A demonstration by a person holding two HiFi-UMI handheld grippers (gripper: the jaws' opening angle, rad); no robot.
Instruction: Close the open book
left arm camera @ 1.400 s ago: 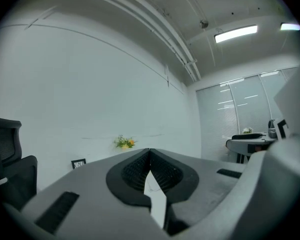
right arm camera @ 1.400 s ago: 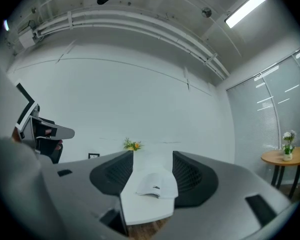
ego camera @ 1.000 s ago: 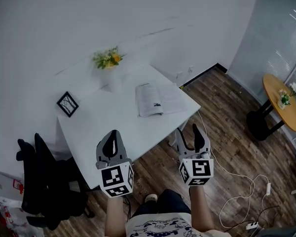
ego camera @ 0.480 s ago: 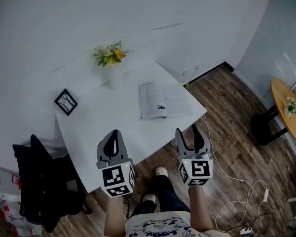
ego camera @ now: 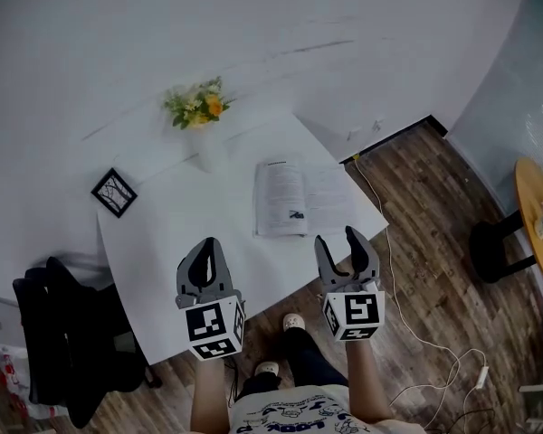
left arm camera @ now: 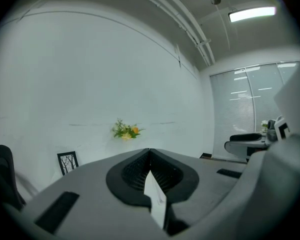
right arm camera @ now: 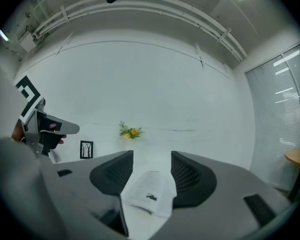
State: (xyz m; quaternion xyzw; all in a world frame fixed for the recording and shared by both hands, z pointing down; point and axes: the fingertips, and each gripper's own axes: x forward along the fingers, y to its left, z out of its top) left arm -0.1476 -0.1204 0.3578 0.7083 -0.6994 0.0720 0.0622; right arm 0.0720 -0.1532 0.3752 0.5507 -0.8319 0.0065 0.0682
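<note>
While the open book (ego camera: 300, 197) lay flat, pages up, on the right part of the white table (ego camera: 190, 233), its spine ran from my edge toward the wall. Left of the book and further back stood a flower vase (ego camera: 199, 116), with a small picture frame (ego camera: 114, 192) farther left. Just short of the book my right gripper (ego camera: 337, 239) hovered, jaws spread and empty. Left of the book and nearer me, my left gripper (ego camera: 208, 242) had its jaws pressed together on nothing.

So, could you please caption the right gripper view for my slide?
Open right hand-held gripper framing the open book on the white table, flowers against the wall behind.
</note>
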